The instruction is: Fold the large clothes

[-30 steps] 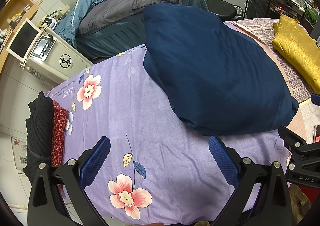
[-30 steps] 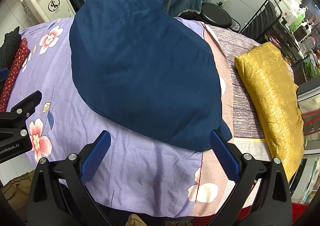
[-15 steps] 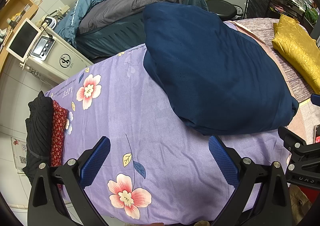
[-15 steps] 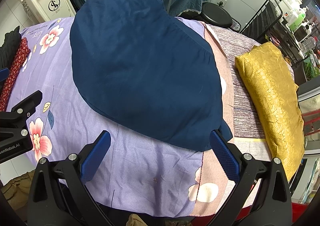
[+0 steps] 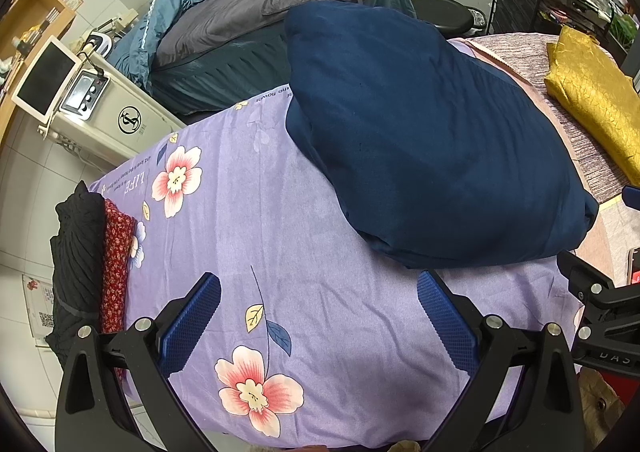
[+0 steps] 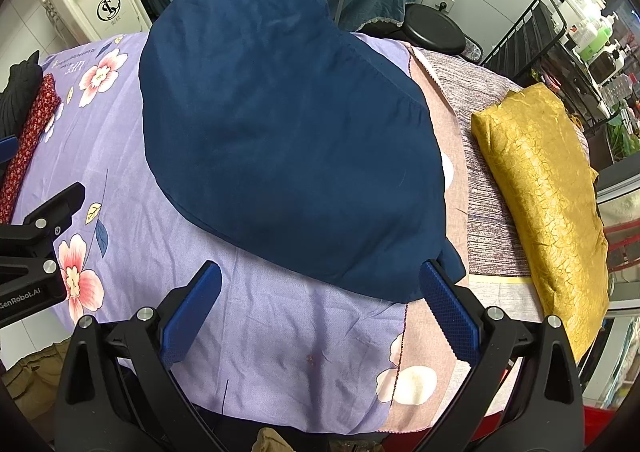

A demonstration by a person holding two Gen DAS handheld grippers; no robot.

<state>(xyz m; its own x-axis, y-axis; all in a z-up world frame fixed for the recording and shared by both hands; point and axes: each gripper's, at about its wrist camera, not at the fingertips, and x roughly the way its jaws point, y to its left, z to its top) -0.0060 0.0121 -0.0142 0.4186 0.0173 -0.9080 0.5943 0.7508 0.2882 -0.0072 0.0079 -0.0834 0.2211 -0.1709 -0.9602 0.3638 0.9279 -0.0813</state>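
A dark blue garment (image 5: 424,139) lies folded in a thick flat bundle on the purple flowered sheet (image 5: 256,236) that covers the table. It also shows in the right wrist view (image 6: 288,139). My left gripper (image 5: 318,316) is open and empty, just in front of the bundle's near edge. My right gripper (image 6: 320,312) is open and empty, with its right finger close to the bundle's near right corner. Neither gripper touches the garment.
A folded yellow cloth (image 6: 548,203) lies at the table's right end. Folded black (image 5: 78,252) and red patterned (image 5: 116,256) clothes lie at the left end. A white machine (image 5: 100,107), a bed (image 5: 248,19), a black stool (image 6: 434,29) and a wire rack (image 6: 540,35) stand behind.
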